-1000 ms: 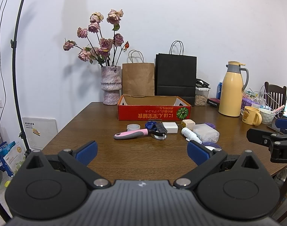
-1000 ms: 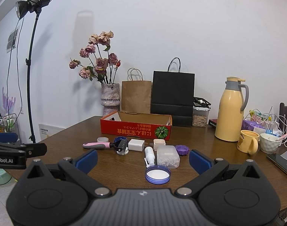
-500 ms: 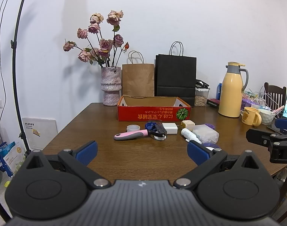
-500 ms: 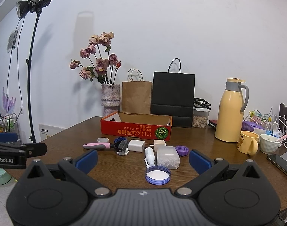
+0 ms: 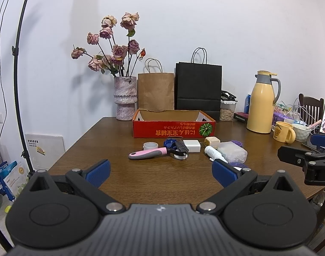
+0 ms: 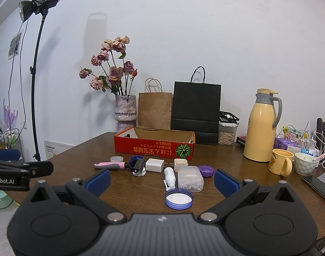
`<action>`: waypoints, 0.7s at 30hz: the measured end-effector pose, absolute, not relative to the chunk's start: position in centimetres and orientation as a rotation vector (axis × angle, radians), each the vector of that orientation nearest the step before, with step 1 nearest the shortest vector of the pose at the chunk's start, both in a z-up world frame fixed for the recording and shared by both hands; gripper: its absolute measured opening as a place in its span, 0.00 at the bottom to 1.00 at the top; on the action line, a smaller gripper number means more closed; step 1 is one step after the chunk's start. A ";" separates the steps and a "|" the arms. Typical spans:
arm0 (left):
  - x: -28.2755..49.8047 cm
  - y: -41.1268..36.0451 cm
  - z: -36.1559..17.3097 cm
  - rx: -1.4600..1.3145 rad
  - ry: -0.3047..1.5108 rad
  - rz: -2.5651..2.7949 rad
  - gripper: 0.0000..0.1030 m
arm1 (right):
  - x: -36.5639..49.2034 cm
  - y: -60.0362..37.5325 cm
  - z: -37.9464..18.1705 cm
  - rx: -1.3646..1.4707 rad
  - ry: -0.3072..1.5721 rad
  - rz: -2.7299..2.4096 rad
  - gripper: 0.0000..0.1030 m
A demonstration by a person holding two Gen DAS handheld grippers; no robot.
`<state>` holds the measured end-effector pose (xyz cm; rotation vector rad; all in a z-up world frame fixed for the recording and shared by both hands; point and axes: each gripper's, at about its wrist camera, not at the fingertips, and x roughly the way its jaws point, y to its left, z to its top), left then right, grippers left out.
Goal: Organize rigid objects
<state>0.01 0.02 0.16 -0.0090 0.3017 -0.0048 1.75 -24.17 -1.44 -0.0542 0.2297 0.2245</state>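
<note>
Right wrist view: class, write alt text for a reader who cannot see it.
The open right gripper hovers empty over a wooden table scattered with small items: a pink-handled brush, white charger, spray bottle, clear box and blue lid. Behind them sits an open red cardboard box.

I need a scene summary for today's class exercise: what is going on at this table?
A person holds two grippers above a brown wooden table, and neither is handling anything. The left gripper and right gripper both hang open and empty. Loose items lie in front of an open red cardboard box: a pink-handled pet brush, a white charger block, a small white spray bottle, a clear plastic container of white beads and a blue-rimmed round lid. Nothing shows inside the box.
</note>
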 end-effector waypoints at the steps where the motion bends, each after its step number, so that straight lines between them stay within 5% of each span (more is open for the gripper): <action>1: 0.0 0.0 0.2 -0.009 0.302 -0.005 1.00 | 1.8 -24.1 -1.4 -0.054 0.229 0.224 1.00; 21: 0.8 -0.2 0.5 -0.010 0.313 0.000 1.00 | 2.3 -24.2 -1.8 -0.057 0.237 0.223 1.00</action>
